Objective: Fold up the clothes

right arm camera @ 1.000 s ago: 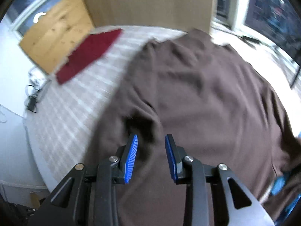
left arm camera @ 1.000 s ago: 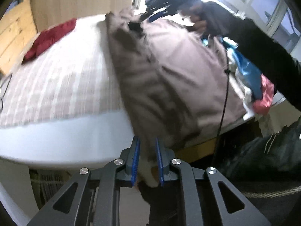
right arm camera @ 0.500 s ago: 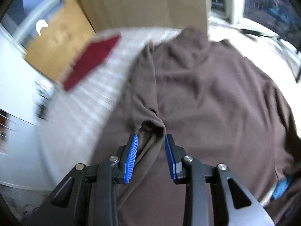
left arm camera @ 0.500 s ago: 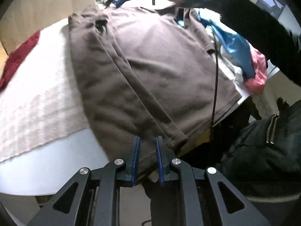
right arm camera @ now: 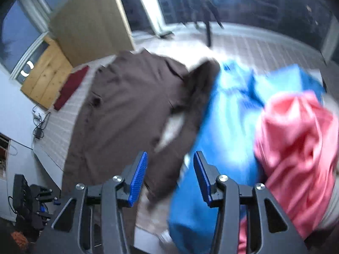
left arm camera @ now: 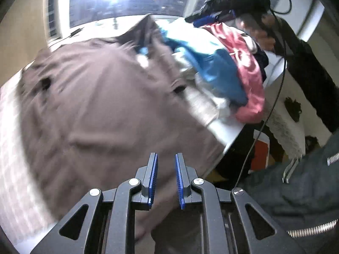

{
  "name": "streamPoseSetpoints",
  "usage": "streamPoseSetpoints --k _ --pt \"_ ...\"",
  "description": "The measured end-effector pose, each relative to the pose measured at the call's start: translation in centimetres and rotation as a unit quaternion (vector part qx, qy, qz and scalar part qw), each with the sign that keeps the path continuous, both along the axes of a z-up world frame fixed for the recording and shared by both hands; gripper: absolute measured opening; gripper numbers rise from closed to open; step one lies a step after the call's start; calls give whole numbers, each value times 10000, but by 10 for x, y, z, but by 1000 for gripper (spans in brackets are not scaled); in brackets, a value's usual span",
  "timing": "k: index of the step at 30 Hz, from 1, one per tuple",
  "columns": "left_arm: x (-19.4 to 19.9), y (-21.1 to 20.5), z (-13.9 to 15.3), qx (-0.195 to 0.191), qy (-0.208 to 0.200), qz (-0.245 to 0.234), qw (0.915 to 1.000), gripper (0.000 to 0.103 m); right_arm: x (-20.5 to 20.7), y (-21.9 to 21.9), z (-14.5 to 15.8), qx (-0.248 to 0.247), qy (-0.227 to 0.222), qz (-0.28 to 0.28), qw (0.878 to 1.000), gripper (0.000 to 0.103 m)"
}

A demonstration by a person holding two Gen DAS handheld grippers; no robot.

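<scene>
A brown shirt (left arm camera: 95,110) lies spread on the striped table cover (left arm camera: 8,148), blurred by motion. My left gripper (left arm camera: 166,158) hovers at the shirt's near hem. Its jaws are opening, a narrow gap shows between the blue pads, and brown cloth is visible in that gap without being pinched. In the right wrist view, my right gripper (right arm camera: 169,158) is over the shirt's (right arm camera: 131,110) right edge, where it meets a blue garment (right arm camera: 231,114). Its jaws are opening wide and grip nothing. The left wrist view also shows the right gripper (left arm camera: 197,20) raised in a hand above the pile.
A pile of clothes sits right of the shirt, with a blue garment (left arm camera: 211,67) and a pink one (left arm camera: 247,69) on top. A red cloth (right arm camera: 71,86) lies at the far left by a wooden board (right arm camera: 44,82). A black cable (left arm camera: 275,97) hangs past the white table edge (left arm camera: 224,131).
Both grippers swung right toward the clothes pile. The right gripper let go of the brown shirt's fold and opened wider. The left gripper's pinch on the hem has loosened.
</scene>
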State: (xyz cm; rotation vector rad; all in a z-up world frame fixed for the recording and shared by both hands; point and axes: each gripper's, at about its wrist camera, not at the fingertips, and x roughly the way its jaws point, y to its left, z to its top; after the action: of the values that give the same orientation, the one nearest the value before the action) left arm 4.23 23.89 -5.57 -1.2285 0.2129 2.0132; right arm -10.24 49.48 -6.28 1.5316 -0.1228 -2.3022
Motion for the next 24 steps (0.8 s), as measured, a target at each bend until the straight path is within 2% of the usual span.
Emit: streamPoseSetpoints --k 4,7,9,12,13,14,15,17,20,21,23,24 --pt "-36 57 2 120 144 -298 9994 27 1 19 1 -230 -10 -41 9997 45" --pt "-66 106 -11 -89 220 -497 9985 28 1 29 10 -358 45 62 9993 45" --pt "-83 131 -25 -381 299 -541 9974 28 7 36 14 -450 92 182 9988 45" --pt "-107 155 -46 -662 282 -474 9963 28 15 44 19 -596 93 290 9978 45" --pt "-113 158 -53 -700 236 -468 9962 26 18 46 20 -609 104 299 9976 45" --pt "-118 160 -60 -735 123 -477 9961 6 20 49 20 -612 112 280 9977 45" --pt "-122 160 -65 -708 -39 -481 9963 2 22 53 21 -614 119 256 9977 45" --pt "-127 152 -60 -412 -291 -460 9977 2 27 61 24 -627 170 203 9977 45" --pt "-128 135 -24 221 -366 -316 9986 2 32 69 29 -509 266 104 9983 45" --pt "-128 127 -6 572 -418 -245 9972 2 34 70 31 -481 300 73 9984 45" --pt "-124 116 35 1409 -398 -257 9889 2 37 72 36 -455 393 36 9982 45" --pt "-121 116 51 1582 -298 -273 9866 2 38 75 40 -473 438 -47 9979 45"
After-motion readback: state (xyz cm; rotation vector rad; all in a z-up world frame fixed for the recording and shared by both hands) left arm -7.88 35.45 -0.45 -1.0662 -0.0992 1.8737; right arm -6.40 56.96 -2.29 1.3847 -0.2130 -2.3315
